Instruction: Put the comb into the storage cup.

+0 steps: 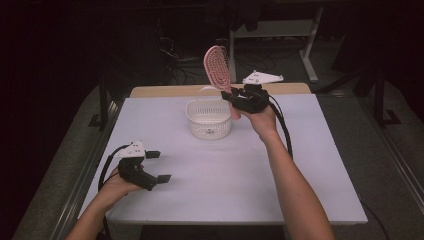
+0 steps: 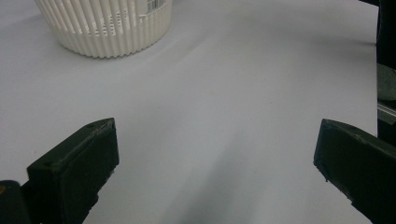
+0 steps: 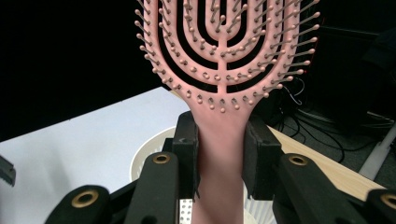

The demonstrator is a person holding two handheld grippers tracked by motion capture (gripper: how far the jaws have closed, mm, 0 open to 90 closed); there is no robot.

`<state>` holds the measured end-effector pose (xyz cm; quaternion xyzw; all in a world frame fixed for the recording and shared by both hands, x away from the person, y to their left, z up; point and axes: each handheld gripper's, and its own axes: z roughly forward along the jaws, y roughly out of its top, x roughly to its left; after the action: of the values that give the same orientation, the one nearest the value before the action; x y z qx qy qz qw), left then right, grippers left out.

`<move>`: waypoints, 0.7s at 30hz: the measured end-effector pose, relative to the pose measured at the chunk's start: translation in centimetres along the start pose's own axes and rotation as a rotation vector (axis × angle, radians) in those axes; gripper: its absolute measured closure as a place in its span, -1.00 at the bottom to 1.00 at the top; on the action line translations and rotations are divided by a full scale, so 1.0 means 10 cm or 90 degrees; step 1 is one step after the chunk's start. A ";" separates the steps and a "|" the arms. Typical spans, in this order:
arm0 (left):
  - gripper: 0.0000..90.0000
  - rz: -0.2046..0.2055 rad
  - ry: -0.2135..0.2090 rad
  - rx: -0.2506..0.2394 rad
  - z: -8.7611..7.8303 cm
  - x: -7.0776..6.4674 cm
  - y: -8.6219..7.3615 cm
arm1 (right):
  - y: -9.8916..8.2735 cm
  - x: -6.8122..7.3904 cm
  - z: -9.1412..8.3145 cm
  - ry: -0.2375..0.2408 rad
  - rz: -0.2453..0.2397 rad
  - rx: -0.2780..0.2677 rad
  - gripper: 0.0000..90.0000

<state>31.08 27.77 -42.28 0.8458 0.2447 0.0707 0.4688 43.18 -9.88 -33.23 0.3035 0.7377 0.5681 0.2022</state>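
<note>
A pink hairbrush (image 1: 218, 65) stands upright in the air above the far right rim of a white ribbed basket (image 1: 208, 119). My right gripper (image 1: 233, 97) is shut on its handle, and in the right gripper view the two pads (image 3: 187, 140) press the pink handle (image 3: 219, 144) from both sides, bristle head (image 3: 226, 42) pointing up. My left gripper (image 1: 159, 166) rests low over the near left of the white table (image 1: 220, 175), jaws wide open with nothing between them; in the left gripper view my left gripper (image 2: 217, 140) faces the basket (image 2: 105, 25) across bare table.
A wooden tabletop edge (image 1: 165, 91) runs behind the white sheet. Beyond it stand a white frame leg (image 1: 310, 45) and tangled cables (image 1: 180, 65) on a dark floor. Table edges drop off at left and right.
</note>
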 end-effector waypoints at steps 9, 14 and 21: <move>-1.00 0.000 0.000 -0.001 -0.01 0.00 0.00 | 0.04 -0.03 0.14 -0.004 0.006 -0.017 0.52; -1.00 -0.001 -0.001 -0.002 -0.01 0.00 0.00 | 0.06 -0.02 0.25 -0.003 0.005 -0.016 0.52; -1.00 -0.003 0.000 -0.003 -0.02 0.00 0.00 | 0.04 0.01 0.40 0.006 0.002 -0.012 0.52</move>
<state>31.04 27.91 -42.19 0.8440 0.2464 0.0703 0.4711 45.79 -6.87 -33.89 0.3003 0.7329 0.5767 0.2003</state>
